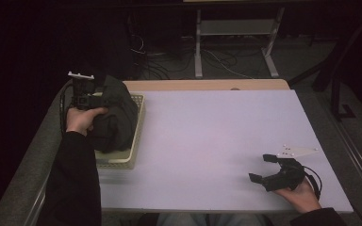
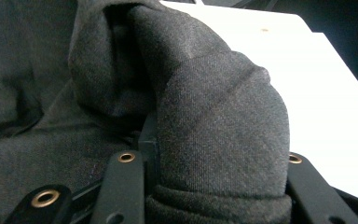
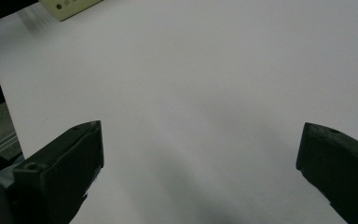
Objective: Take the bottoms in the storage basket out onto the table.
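A dim room surrounds a pale worktop (image 1: pixel 207 141) with a wood-coloured far edge, seen from above; beyond it, grey carpet (image 1: pixel 245 61) carries loose cables (image 1: pixel 155 66) and the light metal legs of a frame (image 1: pixel 235 47), while the rest falls into darkness. At the worktop's left side sits a cream perforated tray (image 1: pixel 133 141), its corner also visible at the top of the right gripper view (image 3: pixel 70 7). A dark grey garment (image 1: pixel 115 115) lies bunched in the tray, heaped against its far end. The person's left hand (image 1: pixel 80 120), in a black sleeve (image 1: pixel 75 179), holds the left gripper (image 1: pixel 90 100) against the cloth; in the left gripper view a thick fold of the knit fabric (image 2: pixel 223 126) sits pinched between the two black jaws, which are closed onto it. Near the worktop's front right corner the right hand (image 1: pixel 304 193) holds the right gripper (image 1: pixel 264 167) low over bare surface, its jaws spread wide apart with nothing between them, well clear of the tray.
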